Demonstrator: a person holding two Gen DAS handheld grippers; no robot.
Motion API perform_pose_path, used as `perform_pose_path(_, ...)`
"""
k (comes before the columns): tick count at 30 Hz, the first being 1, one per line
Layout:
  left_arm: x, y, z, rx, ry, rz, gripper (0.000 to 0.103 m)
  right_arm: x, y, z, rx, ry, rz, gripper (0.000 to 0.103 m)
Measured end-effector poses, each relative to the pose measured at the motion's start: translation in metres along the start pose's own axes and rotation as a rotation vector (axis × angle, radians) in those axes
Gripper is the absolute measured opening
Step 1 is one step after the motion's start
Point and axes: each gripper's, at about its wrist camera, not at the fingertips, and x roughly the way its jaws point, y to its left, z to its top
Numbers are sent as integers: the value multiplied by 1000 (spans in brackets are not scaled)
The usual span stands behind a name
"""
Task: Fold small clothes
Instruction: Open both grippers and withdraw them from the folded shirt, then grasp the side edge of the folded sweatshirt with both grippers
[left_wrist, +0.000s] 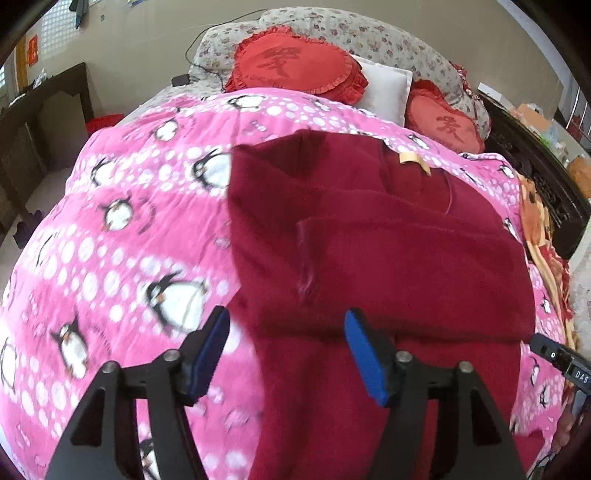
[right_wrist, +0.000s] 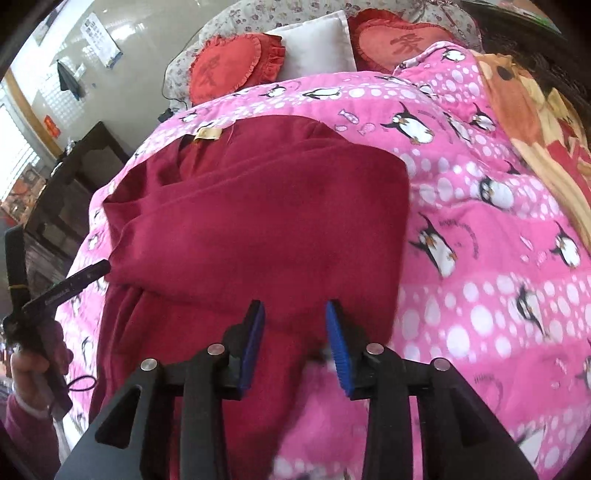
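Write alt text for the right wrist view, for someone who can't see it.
A dark red garment, partly folded over itself, lies on a pink penguin-print quilt on a bed. The open right gripper hangs over its near edge, holding nothing. Two red heart cushions and a white pillow sit at the head.

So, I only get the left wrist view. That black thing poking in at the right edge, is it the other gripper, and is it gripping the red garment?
Observer: Yes, that's it. In the right wrist view the right gripper is open, its blue pads apart over the dark red garment, not closed on it.
Operator: And who holds mine?
Observer: A person's hand at that view's left edge grips the handle of the left gripper.
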Motion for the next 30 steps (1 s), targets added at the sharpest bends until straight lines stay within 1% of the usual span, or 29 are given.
perform_pose_path(4,-9,17,-17,-45,30,-14,70,-7,-11,-24,54,32,42,15)
perform_pose_path(6,-11,22,-26,-59,44,-18,70,-1,-14,-33,74,53,47,15)
perform_pose_path(9,-14,22,-37,-52,56,-16,70,12,-16,-42,102,82,46,16)
perform_pose_path(12,-15,19,-45,-43,69,-16,70,14,-12,-41,114,46,45,18)
perform_pose_path(16,-16,17,-51,-46,69,-22,70,14,-6,-39,155,47,144,18)
perform_pose_path(17,-15,17,-52,-48,75,-22,70,15,-4,-38,147,50,133,18)
perform_pose_path(18,-14,16,-54,-51,81,-22,70,19,-1,-38,134,60,95,17)
perform_pose_path(19,-13,16,-55,-52,86,-24,70,24,0,-39,128,73,71,12)
perform_pose_path(21,-16,15,-58,-47,91,-27,70,26,1,-38,115,56,61,0)
perform_pose_path(23,-22,15,-61,-37,84,-30,70,20,2,-38,83,41,48,0)
perform_pose_path(27,-34,24,-66,-47,76,-26,70,-12,-7,-36,46,-48,-12,0)
perform_pose_path(30,-41,30,-70,-63,73,-15,70,-5,-16,-36,74,-20,-27,0)
